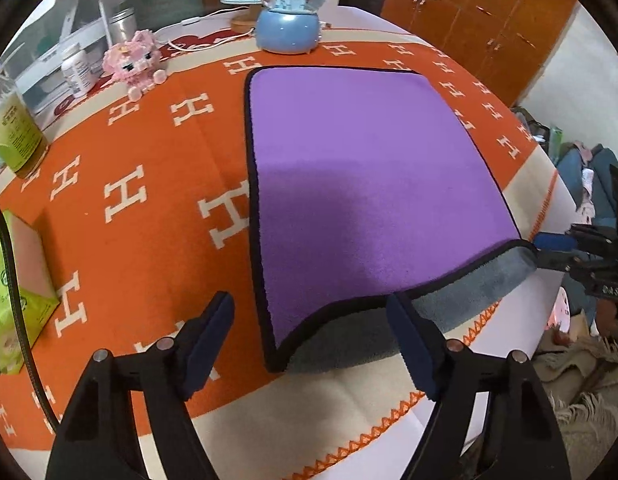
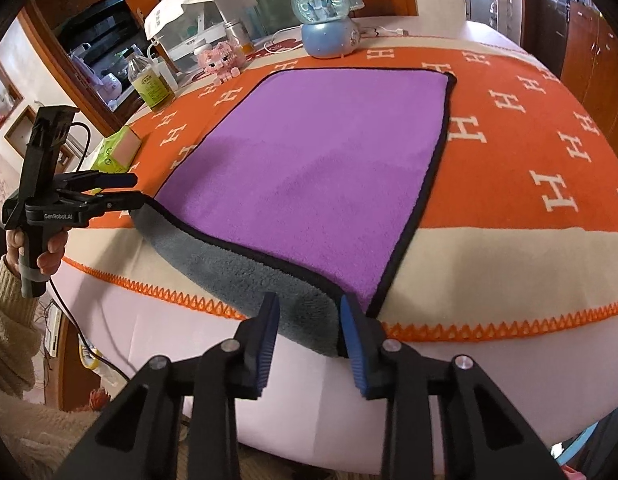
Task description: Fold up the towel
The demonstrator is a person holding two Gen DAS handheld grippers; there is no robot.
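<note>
Towel [image 1: 369,168], purple with black piping, lies spread flat on the orange H-pattern blanket [image 1: 149,200] covering the table, reaching to the blanket's cream border on my side. Its near edge is raised off the blanket, so the grey underside shows along the whole front. My left gripper [image 1: 311,304] is spread wide, with the towel's near-left corner sitting in the gap between the two fingers; neither pad presses on it that I can see. From the right wrist camera that gripper [image 2: 133,190] is level with the corner, lower finger tip right at the piping, upper finger apart above it, and my left hand [image 2: 49,252] is wrapped around the handle. My right gripper [image 2: 309,302] is narrower but not pressed together: the fingers straddle the near-right corner, grey pile filling the space between them, the right pad against the black piping. I can't tell whether the left pad touches the cloth. A blue snow globe [image 1: 289,32] stands just past the towel's far edge. A pink block figure [image 1: 133,60] and a bottle with a green label [image 1: 13,132] stand off to the left, and a green tissue box [image 1: 13,300] sits nearer on that side.
</note>
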